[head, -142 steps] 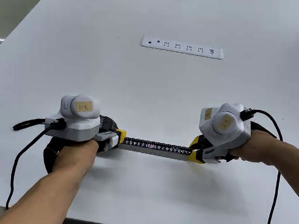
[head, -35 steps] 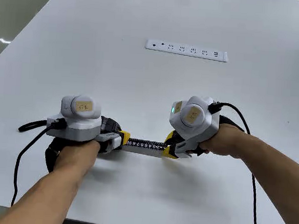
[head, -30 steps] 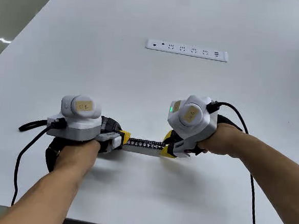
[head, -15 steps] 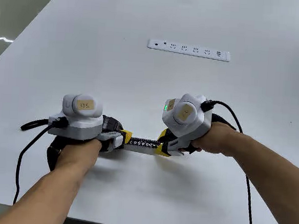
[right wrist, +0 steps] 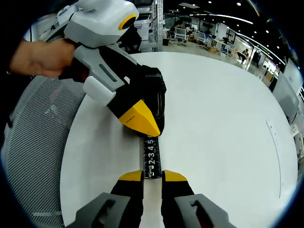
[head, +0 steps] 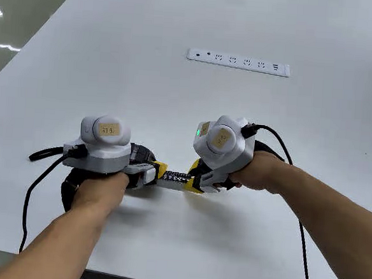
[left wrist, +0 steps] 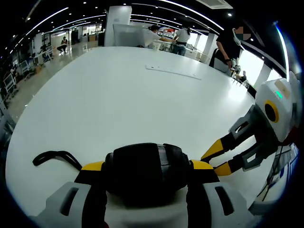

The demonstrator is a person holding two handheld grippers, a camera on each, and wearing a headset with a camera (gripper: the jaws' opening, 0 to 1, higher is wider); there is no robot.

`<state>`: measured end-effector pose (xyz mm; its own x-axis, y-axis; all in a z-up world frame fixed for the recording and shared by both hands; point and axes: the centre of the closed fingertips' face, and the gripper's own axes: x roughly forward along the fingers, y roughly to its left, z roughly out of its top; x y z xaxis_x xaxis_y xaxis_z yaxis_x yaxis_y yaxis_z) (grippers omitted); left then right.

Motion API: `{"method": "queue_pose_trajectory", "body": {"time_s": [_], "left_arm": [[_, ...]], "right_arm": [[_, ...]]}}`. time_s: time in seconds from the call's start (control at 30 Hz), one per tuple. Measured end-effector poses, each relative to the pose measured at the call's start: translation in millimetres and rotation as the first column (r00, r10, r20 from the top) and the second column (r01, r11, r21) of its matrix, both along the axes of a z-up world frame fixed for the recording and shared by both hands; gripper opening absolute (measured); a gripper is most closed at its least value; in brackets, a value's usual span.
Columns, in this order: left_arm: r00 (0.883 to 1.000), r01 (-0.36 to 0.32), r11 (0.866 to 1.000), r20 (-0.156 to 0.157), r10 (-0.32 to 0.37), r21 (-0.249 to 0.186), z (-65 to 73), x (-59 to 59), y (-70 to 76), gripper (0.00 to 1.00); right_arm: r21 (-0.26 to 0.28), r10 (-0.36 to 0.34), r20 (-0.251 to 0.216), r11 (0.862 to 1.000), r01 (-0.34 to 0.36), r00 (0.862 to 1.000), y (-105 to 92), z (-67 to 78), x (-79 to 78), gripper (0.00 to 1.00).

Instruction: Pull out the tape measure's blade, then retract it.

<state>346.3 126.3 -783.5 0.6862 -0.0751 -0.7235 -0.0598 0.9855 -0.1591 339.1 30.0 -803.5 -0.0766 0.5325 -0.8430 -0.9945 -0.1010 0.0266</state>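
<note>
— Where does it all sit?

— The white table [head: 115,58] runs to every edge of the head view, and a power strip [head: 238,61] lies upper centre, well apart from the work. The two grippers meet nose to nose at lower centre.

— And their grip?

— The left gripper [left wrist: 147,166] has its jaws spread wide and clamped on the black tape measure case [left wrist: 145,175], which rests on the table. The right gripper [right wrist: 153,176] has its jaws nearly closed, pinching the tip of the blade [right wrist: 151,159].

— How much blade is out?

— Only a short run (just a few numerals show in the right gripper view), so its jaws sit near the case mouth.

— Which step, then?

— I'd say the tail of the retract, though so short a blade could equally be the start of a pull. If it is the retract, the next move is to walk the tip in straight and slowly, then let go at the mouth.
</note>
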Motion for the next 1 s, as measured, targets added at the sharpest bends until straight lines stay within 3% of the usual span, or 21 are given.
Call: {"method": "queue_pose_trajectory", "body": {"time_s": [1.0], "left_arm": [[1.000,-0.005,1.000,-0.005,0.005,-0.005,-0.3,-0.6,-0.2,0.64]], "right_arm": [[0.085,0.016,-0.003,0.996,-0.016,1.000,40.6,-1.0,-6.8,0.10]]}}
